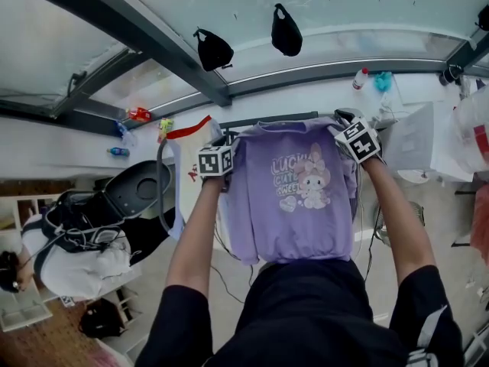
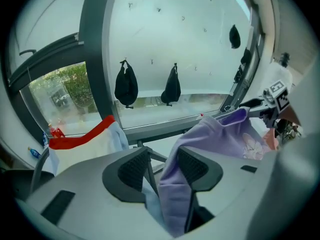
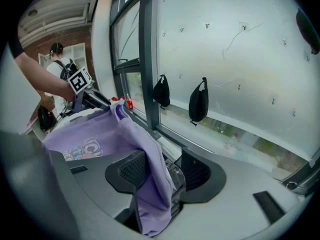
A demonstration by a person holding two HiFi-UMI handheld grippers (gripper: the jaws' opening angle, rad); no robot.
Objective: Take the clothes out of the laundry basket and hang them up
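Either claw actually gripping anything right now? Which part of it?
Nothing is clamped. Both the left claw and the right claw stand open, with a shoulder of the purple shirt draped loosely between the pads of each.

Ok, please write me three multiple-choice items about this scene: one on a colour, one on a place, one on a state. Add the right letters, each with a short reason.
1. The cotton shirt with the cartoon print is
A) green
B) black
C) light purple

2. In the head view, the white cloth with a red edge is
A) right of the shirt
B) left of the shirt
C) on the floor

3. The left gripper's fingers are
A) apart, with shirt fabric between them
B) shut on nothing
C) shut on a bottle

Answers:
1 C, the same lilac shows in all three views.
2 B, it hangs beside the shirt's left edge.
3 A, the left gripper view shows a gap with fabric draped in it.
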